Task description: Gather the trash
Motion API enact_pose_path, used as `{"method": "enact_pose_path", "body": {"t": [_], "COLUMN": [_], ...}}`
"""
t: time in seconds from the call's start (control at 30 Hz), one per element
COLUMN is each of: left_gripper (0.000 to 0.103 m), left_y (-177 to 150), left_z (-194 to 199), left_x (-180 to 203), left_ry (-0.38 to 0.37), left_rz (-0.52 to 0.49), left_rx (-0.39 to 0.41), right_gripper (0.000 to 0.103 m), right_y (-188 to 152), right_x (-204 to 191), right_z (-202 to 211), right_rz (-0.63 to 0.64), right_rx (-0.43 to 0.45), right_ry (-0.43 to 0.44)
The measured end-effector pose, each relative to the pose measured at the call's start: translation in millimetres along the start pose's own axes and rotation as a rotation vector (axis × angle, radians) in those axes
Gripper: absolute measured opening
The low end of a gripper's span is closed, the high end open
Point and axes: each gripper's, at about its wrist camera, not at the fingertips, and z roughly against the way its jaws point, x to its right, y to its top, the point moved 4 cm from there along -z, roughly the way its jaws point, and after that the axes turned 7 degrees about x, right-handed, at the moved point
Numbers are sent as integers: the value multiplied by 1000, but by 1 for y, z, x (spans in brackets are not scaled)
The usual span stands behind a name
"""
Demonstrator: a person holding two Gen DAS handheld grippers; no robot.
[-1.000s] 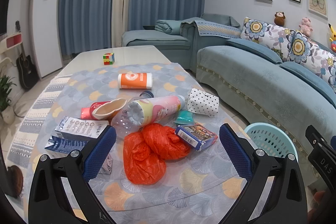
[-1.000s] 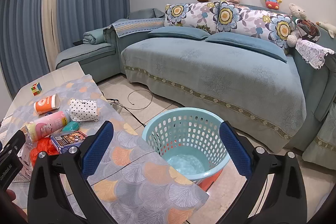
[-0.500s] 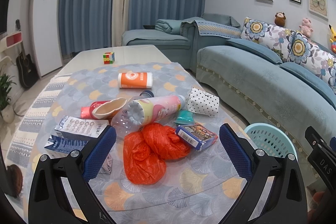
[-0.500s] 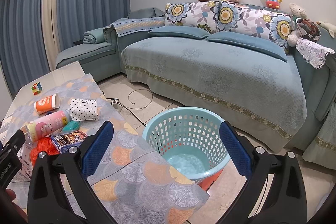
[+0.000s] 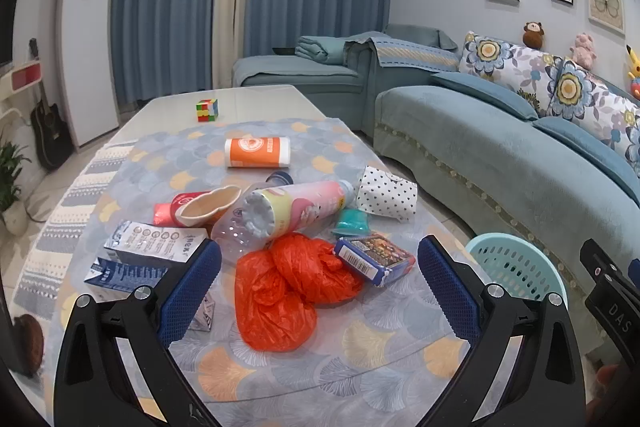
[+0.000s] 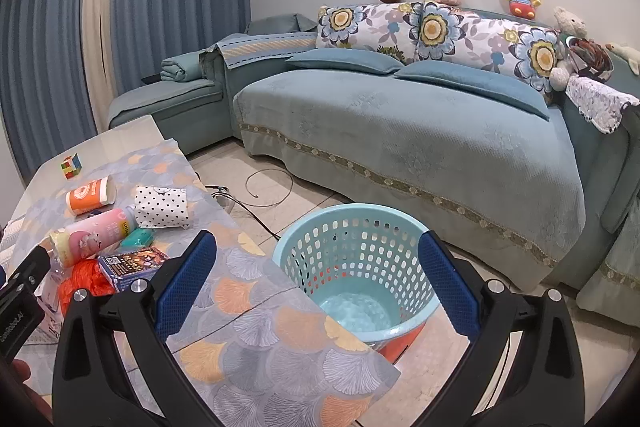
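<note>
Trash lies on the patterned tablecloth (image 5: 280,379): an orange plastic bag (image 5: 288,287), a small blue box (image 5: 374,259), a pink bottle (image 5: 298,207), a dotted paper cup (image 5: 386,193), an orange-white canister (image 5: 258,152) and milk cartons (image 5: 154,245). My left gripper (image 5: 320,291) is open and empty, hovering just before the orange bag. My right gripper (image 6: 318,291) is open and empty above the light blue basket (image 6: 360,267) on the floor beside the table. The basket also shows in the left wrist view (image 5: 516,267).
A colour cube (image 5: 207,109) sits at the table's far end. A blue sofa (image 6: 420,131) runs along the right behind the basket. A cable (image 6: 256,199) lies on the floor between table and sofa. A white fridge (image 5: 88,39) and guitar (image 5: 48,131) stand at far left.
</note>
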Motion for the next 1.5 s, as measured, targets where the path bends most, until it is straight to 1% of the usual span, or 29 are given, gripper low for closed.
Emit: {"method": "enact_pose_path", "body": {"t": [0.17,0.23,0.27,0.33,0.37,0.4,0.47,0.53,0.63,0.7,0.73,0.77,0.8,0.87,0.97,1.0,1.13,1.17,1.2,1.27,1.4,1.5], "left_gripper": [96,96,96,96,96,96,96,96,96,96,96,96,96,96,96,96,95,95,95,95,95,94], "left_y": [1,0,0,1,1,0,-1,1,3,0,-2,-3,-5,-5,-7,-6,-9,-10,-11,-14,-22,-33], "left_z": [-1,-2,-2,0,0,0,1,2,6,6,6,7,6,7,6,4,-5,-6,-9,-17,-31,-43], "left_x": [0,3,5,6,7,7,5,-2,-28,-59,-71,-82,-102,-123,-170,-178,-205,-210,-214,-220,-232,-235], "left_ry": [4,14,24,36,41,51,69,77,115,156,171,186,212,244,312,322,334,330,323,308,274,220], "left_rz": [-3,-15,-29,-47,-52,-57,-53,-43,-12,26,39,53,76,98,150,160,196,203,209,223,256,296], "left_rx": [-3,-7,-3,3,4,3,-6,-11,-20,-42,-50,-60,-74,-86,-105,-110,-147,-156,-164,-180,-218,-256], "right_gripper": [96,95,92,80,69,64,63,61,61,59,56,50,45,40,40,40,41,46,55,62,64,64], "right_y": [0,-1,-1,-1,-2,-4,-6,-6,-6,-6,-6,-6,-6,-6,-8,-11,-21,-23,-25,-28,-33,-39], "right_x": [-2,-2,-2,-4,-7,-7,-9,-15,-29,-41,-48,-57,-65,-83,-119,-129,-161,-169,-171,-176,-182,-185], "right_z": [0,-1,-1,-2,-3,-4,-5,-4,-2,-1,-1,-3,-4,-9,-20,-19,-26,-32,-34,-41,-52,-56], "right_rz": [29,21,17,18,33,32,34,47,98,137,152,173,192,225,284,292,311,299,281,240,257,248], "right_rx": [-5,-6,-7,-3,-14,-38,-64,-55,-59,-42,-43,-44,-49,-61,-100,-114,-167,-197,-215,-241,-261,-296], "right_ry": [-9,-3,0,11,13,22,36,52,103,135,160,185,202,265,397,445,537,557,565,572,561,572]}}
